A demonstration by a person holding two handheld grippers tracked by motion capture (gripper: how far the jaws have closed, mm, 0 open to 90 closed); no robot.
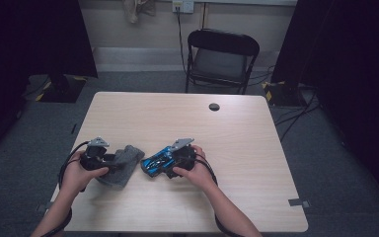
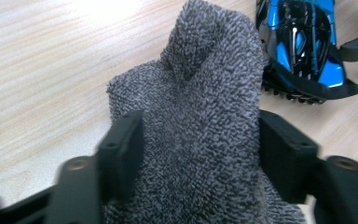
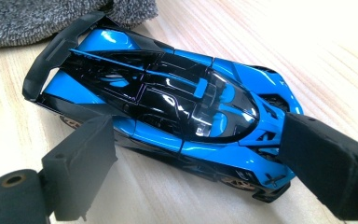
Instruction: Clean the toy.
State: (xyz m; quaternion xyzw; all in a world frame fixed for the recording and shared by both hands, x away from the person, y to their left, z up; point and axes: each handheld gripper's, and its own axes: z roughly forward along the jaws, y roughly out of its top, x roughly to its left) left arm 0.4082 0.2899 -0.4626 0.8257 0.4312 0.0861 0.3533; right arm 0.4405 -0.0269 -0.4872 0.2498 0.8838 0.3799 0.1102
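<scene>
On the near left part of the tabletop (image 1: 187, 118), the left hand-held gripper (image 1: 109, 160) clamps a grey cloth (image 1: 121, 163). In the left gripper view its two black jaws press against both sides of the grey cloth (image 2: 191, 126), which bulges up between them and rises to a folded peak beyond the tips. The cloth is a thick, looped terry fabric in mottled grey, bunched rather than flat, with part of it resting on the wood.

Just to the right of the cloth lies a blue toy car (image 1: 157, 162), and the right hand-held gripper (image 1: 170, 163) reaches it from the right side. In the right gripper view the jaws stand wide apart around the blue toy car (image 3: 168, 116): one pad sits at the car's flank near the rear wheel, the other at its nose end. Whether the pads actually touch the body cannot be told. The car stands on its wheels on the tabletop, lying diagonally, with its rear wing pointing toward the cloth (image 3: 37, 18) and close to its edge.

The car is a low, sleek sports model, glossy blue with black panels, a dark glazed cabin, a black rear wing and bronze-coloured wheels. The left gripper view shows it too (image 2: 303, 46), just beyond the cloth's right edge.
</scene>
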